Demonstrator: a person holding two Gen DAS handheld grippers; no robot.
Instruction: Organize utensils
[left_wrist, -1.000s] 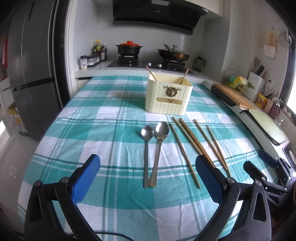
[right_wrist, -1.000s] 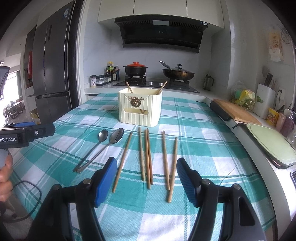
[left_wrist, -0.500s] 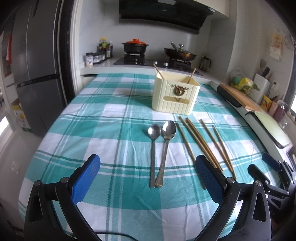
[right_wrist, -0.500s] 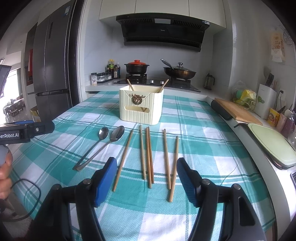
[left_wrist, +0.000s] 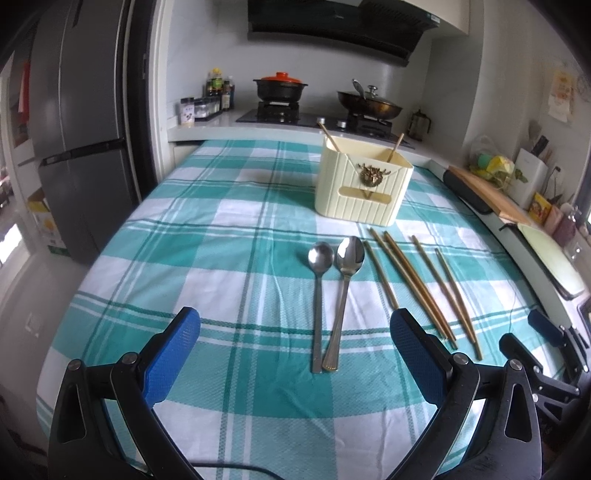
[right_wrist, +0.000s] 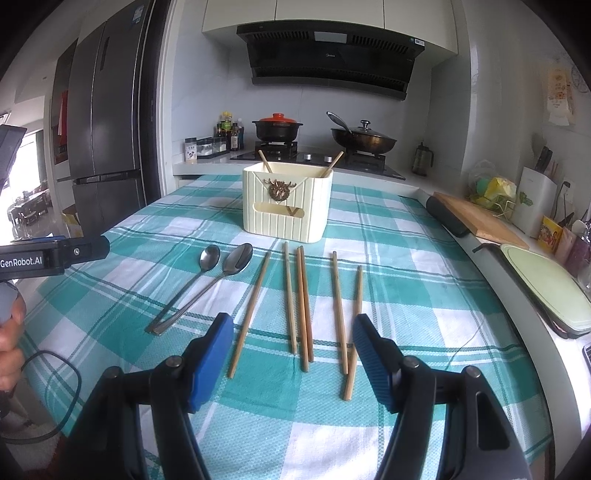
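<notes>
Currently your left gripper (left_wrist: 295, 354) and right gripper (right_wrist: 293, 363) hover over worktop (left_wrist: 221, 258), jaws apart, empty. Spoons (left_wrist: 332, 295) and chopsticks (right_wrist: 303, 306) lie flat before holder (right_wrist: 286, 203). Risk: thin sticks lie close; pinch may catch two or roll one away.

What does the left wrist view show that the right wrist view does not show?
Only the left wrist view shows the right tool at its right edge. Only the right wrist view shows the person's hand and the cabinets above the hood. Both share the cream holder, two spoons, the chopsticks and the stove.
</notes>
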